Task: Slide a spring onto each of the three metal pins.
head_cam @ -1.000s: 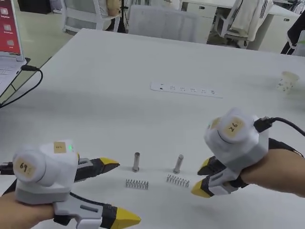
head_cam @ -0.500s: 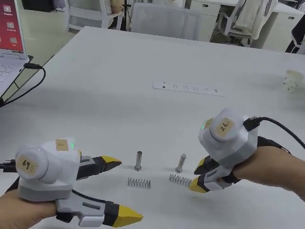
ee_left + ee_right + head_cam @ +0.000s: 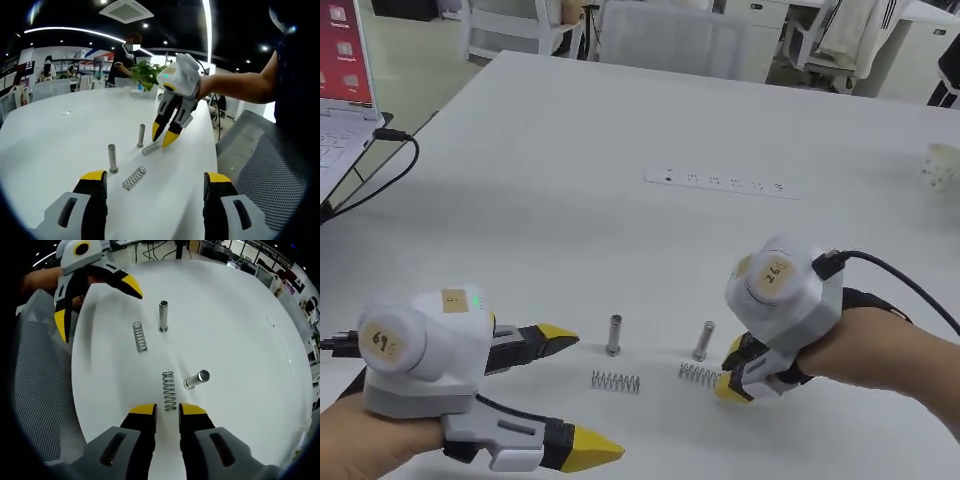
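The right gripper (image 3: 168, 412), jaws narrowed but not pinching, straddles the near end of a spring (image 3: 168, 389) lying beside a pin (image 3: 196, 379), likely to lift it, while the left gripper (image 3: 155, 180) hangs spread wide behind the other spring (image 3: 133, 178).

White table (image 3: 520, 200), upright left pin (image 3: 615, 335) and right pin (image 3: 704, 341), left spring (image 3: 616, 381) and right spring (image 3: 698, 374) lying near them, power strip (image 3: 722, 183) beyond
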{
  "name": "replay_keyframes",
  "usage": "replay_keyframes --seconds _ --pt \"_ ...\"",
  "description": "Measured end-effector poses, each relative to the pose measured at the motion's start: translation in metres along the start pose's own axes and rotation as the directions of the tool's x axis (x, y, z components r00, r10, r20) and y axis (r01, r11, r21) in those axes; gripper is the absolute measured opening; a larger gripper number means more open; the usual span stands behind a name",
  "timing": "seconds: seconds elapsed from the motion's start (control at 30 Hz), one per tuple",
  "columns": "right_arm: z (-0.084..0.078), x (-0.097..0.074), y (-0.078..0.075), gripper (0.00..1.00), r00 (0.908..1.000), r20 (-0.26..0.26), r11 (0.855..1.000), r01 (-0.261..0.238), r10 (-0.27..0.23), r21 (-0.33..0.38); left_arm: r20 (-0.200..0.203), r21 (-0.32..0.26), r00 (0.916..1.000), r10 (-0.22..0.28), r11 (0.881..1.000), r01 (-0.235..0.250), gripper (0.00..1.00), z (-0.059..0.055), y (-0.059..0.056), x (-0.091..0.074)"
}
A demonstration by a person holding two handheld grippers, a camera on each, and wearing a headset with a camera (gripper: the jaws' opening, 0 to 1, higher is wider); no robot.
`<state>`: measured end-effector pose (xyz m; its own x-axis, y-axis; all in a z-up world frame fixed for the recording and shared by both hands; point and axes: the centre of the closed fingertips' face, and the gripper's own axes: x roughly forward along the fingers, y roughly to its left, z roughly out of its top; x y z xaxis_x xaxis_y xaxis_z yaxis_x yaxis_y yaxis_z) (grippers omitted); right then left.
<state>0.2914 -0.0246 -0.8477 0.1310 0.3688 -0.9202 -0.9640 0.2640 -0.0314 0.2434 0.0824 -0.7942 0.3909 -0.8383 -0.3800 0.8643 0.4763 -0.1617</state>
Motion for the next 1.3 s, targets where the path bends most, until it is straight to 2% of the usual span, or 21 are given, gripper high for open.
replay_keyframes --seconds 0.77,1.0,1.3 --pt "-0.003 0.011 -0.002 0.12 0.9998 -0.017 1.0 0.006 -0.006 -0.027 0.0 -0.004 1.0 0.008 1.0 -0.008 0.74 0.001 0.0 -0.003" --pt "-0.003 0.011 -0.001 0.1 0.9998 -0.012 1.0 -0.015 0.015 -0.007 -0.003 -0.004 1.0 0.009 1.0 -0.009 0.74 0.0 -0.001 -0.004" --pt "-0.003 0.011 -0.001 0.08 0.9999 0.001 1.0 -0.01 0.01 0.003 -0.002 -0.004 1.0 0.01 1.0 -0.01 0.73 0.0 -0.001 -0.004"
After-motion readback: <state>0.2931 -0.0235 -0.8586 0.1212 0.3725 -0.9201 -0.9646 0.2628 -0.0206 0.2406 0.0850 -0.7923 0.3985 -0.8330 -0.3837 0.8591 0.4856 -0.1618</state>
